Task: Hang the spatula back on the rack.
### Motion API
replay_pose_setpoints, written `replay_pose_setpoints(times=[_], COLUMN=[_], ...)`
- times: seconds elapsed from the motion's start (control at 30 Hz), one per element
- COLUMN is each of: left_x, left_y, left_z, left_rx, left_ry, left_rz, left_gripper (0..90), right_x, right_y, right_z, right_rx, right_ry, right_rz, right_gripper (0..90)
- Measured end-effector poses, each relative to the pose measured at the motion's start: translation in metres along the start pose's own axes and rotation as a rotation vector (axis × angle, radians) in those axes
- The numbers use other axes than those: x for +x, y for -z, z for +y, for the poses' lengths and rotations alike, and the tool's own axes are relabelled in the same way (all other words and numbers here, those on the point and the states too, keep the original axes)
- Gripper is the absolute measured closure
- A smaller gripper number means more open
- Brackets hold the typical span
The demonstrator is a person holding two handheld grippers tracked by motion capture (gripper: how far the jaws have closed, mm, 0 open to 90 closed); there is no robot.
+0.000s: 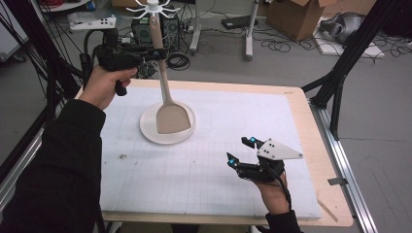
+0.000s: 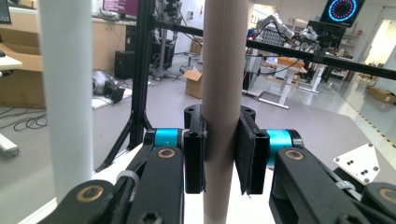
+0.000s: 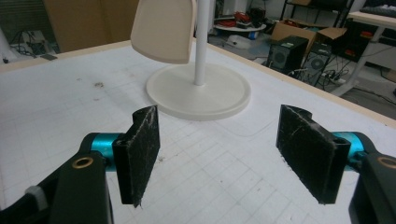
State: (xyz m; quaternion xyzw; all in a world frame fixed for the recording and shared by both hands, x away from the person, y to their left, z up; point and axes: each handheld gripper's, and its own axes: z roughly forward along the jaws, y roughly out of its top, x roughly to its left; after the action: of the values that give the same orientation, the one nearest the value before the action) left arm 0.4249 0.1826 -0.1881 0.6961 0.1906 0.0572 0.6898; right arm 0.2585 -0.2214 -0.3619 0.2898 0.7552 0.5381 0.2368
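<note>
A beige spatula hangs upright with its blade just above the round base of a white utensil stand. The stand's hooked top rises at the far side of the table. My left gripper is shut on the spatula's handle, high above the table, and the stand's white pole passes close to its left. My right gripper rests open near the front right of the mat, nothing between its pads. Ahead of it stand the base, the pole and the spatula blade.
A white gridded mat covers the wooden table. Black frame posts stand at the right edge and at the left. On the floor beyond lie cables, a computer tower and a cardboard box.
</note>
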Motion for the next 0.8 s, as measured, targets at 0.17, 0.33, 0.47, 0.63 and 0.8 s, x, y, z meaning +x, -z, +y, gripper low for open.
replay_pose_setpoints(times=[0.17,0.33,0.47,0.63,0.8], left_x=[0.005,0.008,0.003,-0.008,-0.019], left_y=[0.0,-0.003,-0.002,0.002,0.015], left_z=[-0.001,-0.003,-0.005,-0.011,-0.024], left_rx=[0.001,0.012,0.015,0.053,0.038], left_ry=[0.014,0.019,-0.018,-0.094,-0.141], left_rz=[0.018,0.044,0.067,0.141,0.194], left_gripper=[74.8,74.7,74.3,57.1,40.5], right_x=[0.0,0.0,-0.002,-0.004,-0.004], right_y=[-0.001,-0.002,-0.001,0.001,0.0], right_z=[0.0,0.0,-0.002,-0.005,-0.006], right_rx=[-0.001,0.003,0.001,0.008,0.02], right_ry=[0.002,0.002,-0.004,-0.01,-0.01], right_rz=[0.004,0.008,-0.003,-0.01,-0.017], right_gripper=[29.5,29.5,29.5,29.5,29.4])
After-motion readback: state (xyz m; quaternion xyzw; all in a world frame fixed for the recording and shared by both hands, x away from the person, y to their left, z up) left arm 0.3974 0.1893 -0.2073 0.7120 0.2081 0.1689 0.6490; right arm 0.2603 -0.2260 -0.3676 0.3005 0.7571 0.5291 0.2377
